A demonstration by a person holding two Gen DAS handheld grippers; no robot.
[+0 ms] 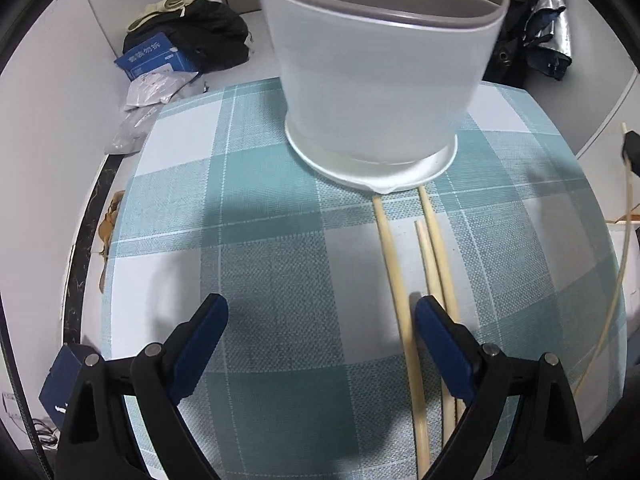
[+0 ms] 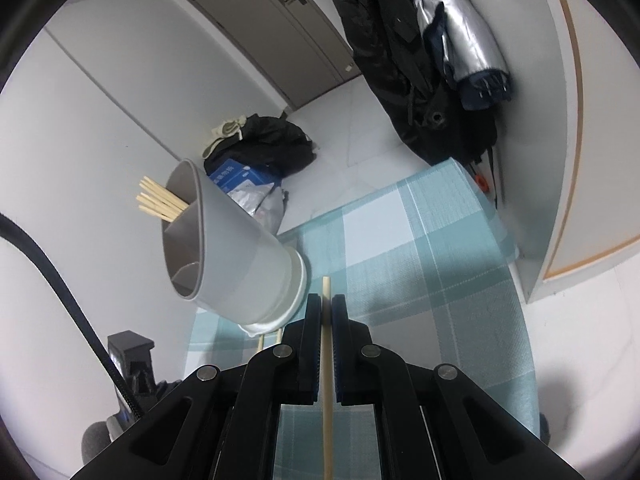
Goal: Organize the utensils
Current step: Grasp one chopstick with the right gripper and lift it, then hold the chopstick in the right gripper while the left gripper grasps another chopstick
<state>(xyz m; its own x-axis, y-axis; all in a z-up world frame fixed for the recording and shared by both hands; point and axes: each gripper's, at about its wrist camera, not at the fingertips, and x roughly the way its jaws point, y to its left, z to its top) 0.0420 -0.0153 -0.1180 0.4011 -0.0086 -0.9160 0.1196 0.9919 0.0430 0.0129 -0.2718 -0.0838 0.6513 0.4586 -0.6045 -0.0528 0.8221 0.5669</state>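
Pinching one chopstick (image 2: 327,344) between clamped pads, the right gripper (image 2: 327,312) points toward twelve o'clock; the left gripper (image 1: 320,320) gapes empty over three chopsticks (image 1: 436,256) at one o'clock, holder (image 1: 376,80) beyond at twelve.

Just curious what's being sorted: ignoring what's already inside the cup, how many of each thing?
Loose chopsticks on the cloth: 3
Chopstick in the right fingers: 1
Cup: 1
Total: 5
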